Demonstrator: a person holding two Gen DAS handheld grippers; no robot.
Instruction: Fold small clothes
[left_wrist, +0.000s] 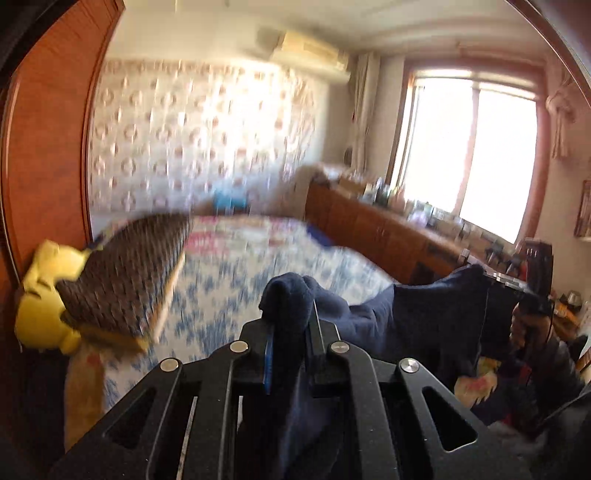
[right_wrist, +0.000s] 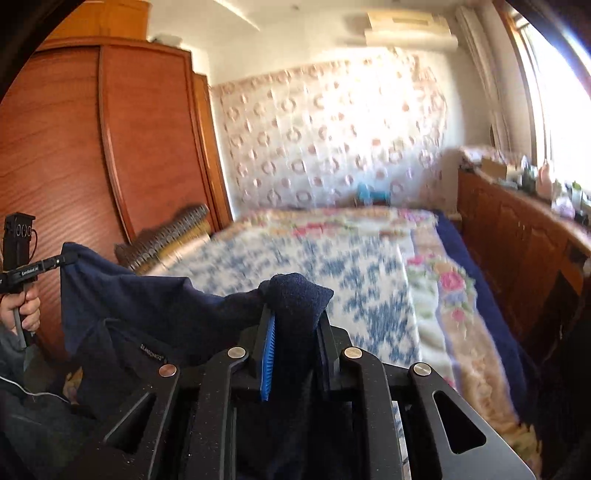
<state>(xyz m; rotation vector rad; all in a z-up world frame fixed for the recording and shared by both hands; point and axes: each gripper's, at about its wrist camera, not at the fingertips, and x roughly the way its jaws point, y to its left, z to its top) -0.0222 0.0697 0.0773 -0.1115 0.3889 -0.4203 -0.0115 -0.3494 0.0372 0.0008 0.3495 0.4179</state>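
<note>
Bedroom bkgd: bed w/ blue-and-white floral bedspread, wooden wardrobe, bright window. Left gripper is seen pinched tight on a bunched corner of the dark navy fleece garment; right gripper is likewise clamped on another corner. Garment is held up off the bed, stretched btwn both grippers, rest hanging below. Progress judged early: no fold is visible yet; laying flat and folding are left. Woven mat is propped at left.

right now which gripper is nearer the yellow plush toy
Left. The left gripper has the yellow plush toy close on its left; the right gripper is farther off, across the navy garment.
</note>
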